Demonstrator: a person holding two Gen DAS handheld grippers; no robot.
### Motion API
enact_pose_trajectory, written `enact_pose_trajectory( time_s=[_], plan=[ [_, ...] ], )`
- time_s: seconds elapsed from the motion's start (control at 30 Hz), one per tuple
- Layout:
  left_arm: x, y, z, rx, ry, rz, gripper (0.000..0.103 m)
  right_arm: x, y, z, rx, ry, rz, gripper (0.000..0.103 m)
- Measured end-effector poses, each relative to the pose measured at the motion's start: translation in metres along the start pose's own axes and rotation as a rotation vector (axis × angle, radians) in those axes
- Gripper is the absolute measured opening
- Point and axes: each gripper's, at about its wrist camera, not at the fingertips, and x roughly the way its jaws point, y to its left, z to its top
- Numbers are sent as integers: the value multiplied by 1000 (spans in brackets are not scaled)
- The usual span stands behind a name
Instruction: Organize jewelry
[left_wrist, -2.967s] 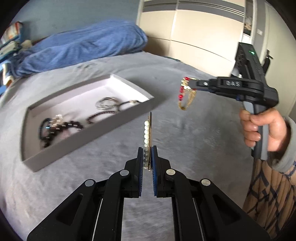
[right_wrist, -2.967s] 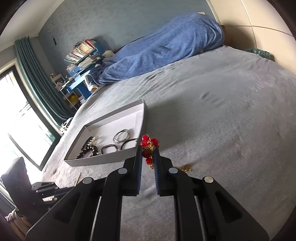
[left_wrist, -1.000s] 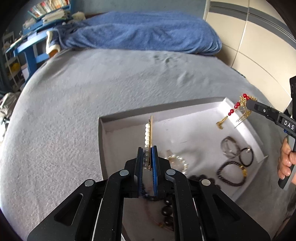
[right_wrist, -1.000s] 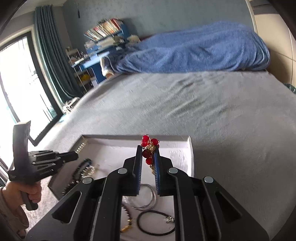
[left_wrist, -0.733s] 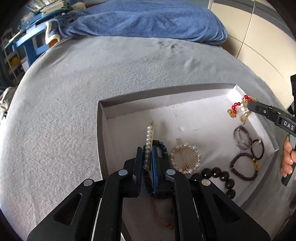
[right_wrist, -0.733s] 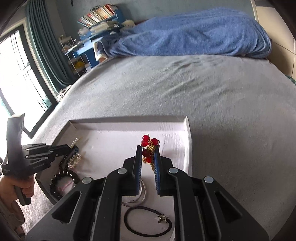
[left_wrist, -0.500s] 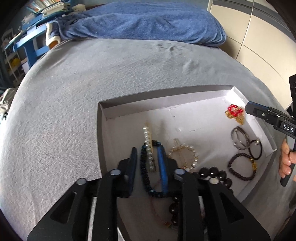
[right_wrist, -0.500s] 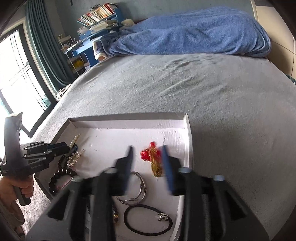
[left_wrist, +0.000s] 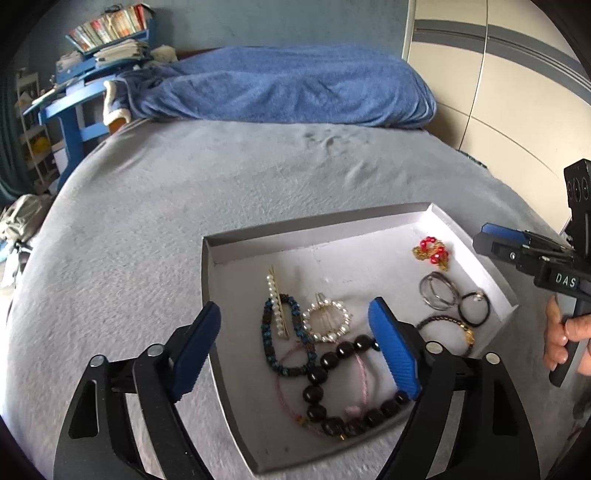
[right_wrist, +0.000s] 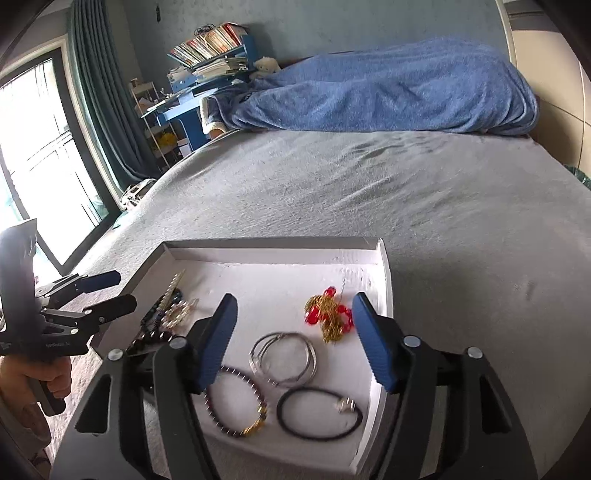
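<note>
— Looks how, the jewelry?
— Lying loose in the white tray on the grey bedspread: pearl hair pin across a blue bead bracelet, pearl ring clip beside, red-and-gold ornament near the far corner.
— Changed since three seconds back?
— Both released. Then pinched shut on pin and ornament above the bed; now left gripper and right gripper spread wide, holding nothing.
— Seen from one view only?
— From the left wrist alone, dark round beads and a pink cord; from the right, curtain and window.
</note>
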Motion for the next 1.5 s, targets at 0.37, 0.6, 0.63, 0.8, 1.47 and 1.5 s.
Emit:
enact_pose_trajectory(
  time_s=[0.37,0.6,0.63,0.8,1.47,1.5],
  plan=[
    [-43,-17,-32,-38,-104,0,94,-42,20,-34,-18,-101,-30,85],
    [-53,-22,-56,-94,-169,48,95,-46,23,-56,-11,-118,-51,92],
    [-55,-22,-59,-97,-182,58,95,-46,25,-59,-8,-118,-52,92],
    [-61,-25,-73,-116,-209,94,96,-50,28,-73,-1,-124,-63,96],
    [-82,-30,-103,-139,-265,190,98,-85,38,-109,11,-220,-158,97],
    [-83,-32,-103,-135,-267,192,98,-86,38,-109,12,-222,-163,97]
  ],
)
